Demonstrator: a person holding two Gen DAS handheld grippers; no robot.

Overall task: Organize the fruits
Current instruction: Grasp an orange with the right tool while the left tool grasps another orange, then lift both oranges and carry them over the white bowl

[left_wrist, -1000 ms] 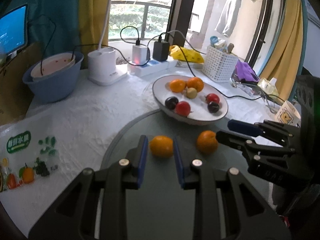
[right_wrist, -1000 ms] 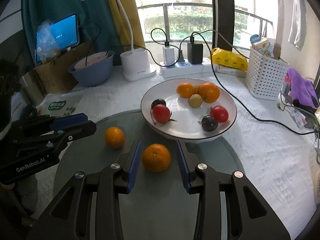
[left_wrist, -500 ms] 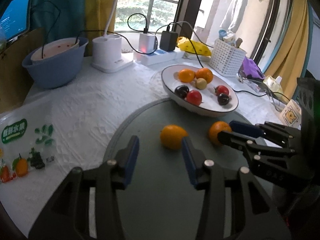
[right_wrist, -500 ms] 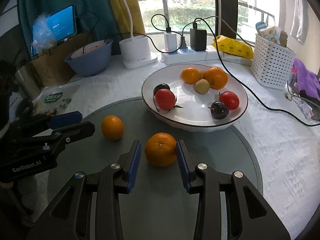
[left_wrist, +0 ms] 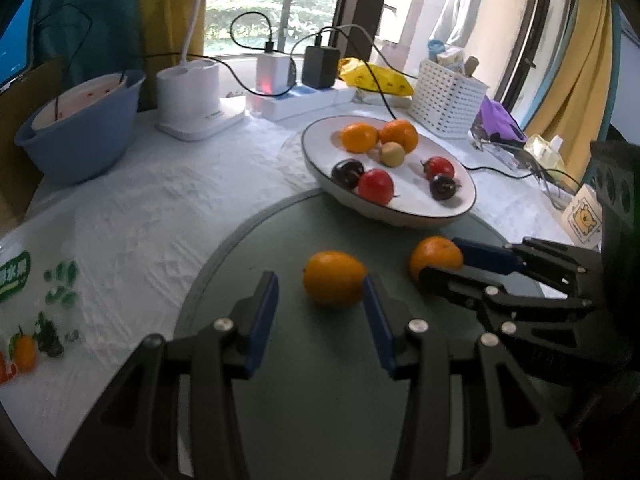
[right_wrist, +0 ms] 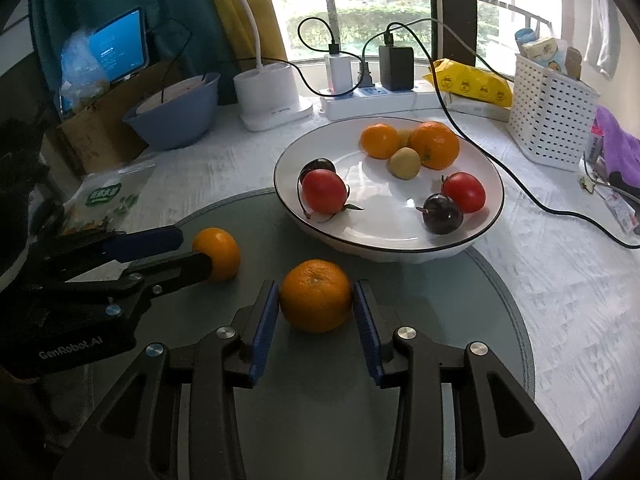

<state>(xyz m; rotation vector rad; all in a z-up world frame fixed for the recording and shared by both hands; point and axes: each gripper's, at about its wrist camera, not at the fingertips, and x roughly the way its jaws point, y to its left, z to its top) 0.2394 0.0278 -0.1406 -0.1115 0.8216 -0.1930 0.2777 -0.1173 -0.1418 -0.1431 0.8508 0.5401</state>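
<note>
Two oranges lie on a grey-green round mat [left_wrist: 320, 380]. My left gripper [left_wrist: 320, 300] is open around the left orange [left_wrist: 334, 278], whose right side touches the right pad. My right gripper [right_wrist: 316, 304] has its blue pads against both sides of the right orange [right_wrist: 316, 296], which rests on the mat [right_wrist: 440, 300]. The left orange also shows in the right wrist view [right_wrist: 218, 254]; the right orange shows in the left wrist view [left_wrist: 436, 256]. A white plate [right_wrist: 472, 236] behind holds two oranges, red tomatoes, dark plums and a small yellow fruit.
A blue bowl [left_wrist: 80, 140], a white lamp base [left_wrist: 192, 100], a power strip with chargers [left_wrist: 296, 96] and a white basket [left_wrist: 448, 96] stand at the back. Cables cross the white cloth. A fruit bag [left_wrist: 24, 320] lies at the left.
The left gripper's jaws have opened wider around its orange. The right gripper has moved forward and its pads have closed in against its orange. Both views have moved closer to the plate.
</note>
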